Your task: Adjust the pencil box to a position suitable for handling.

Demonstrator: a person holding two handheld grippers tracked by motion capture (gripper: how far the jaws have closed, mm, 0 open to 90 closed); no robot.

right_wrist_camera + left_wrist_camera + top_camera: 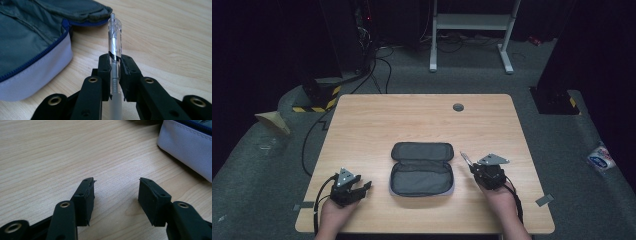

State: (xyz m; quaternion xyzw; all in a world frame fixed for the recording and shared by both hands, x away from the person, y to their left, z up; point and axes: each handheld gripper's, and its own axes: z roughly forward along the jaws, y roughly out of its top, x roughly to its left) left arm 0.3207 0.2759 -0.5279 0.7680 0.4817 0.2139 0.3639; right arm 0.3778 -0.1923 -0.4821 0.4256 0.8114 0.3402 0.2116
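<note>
Grey fabric case (422,169): lies unzipped at the middle of the table (377,120), lid folded back, nothing visible inside.
Pen (115,37): just right of the case, clamped in the right tongs (115,75).
Left tongs (116,195): left of the case, spread wide, holding nothing.

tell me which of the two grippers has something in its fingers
The right gripper: its fingers are shut on a clear pen. The left gripper stands open over bare table.
</note>
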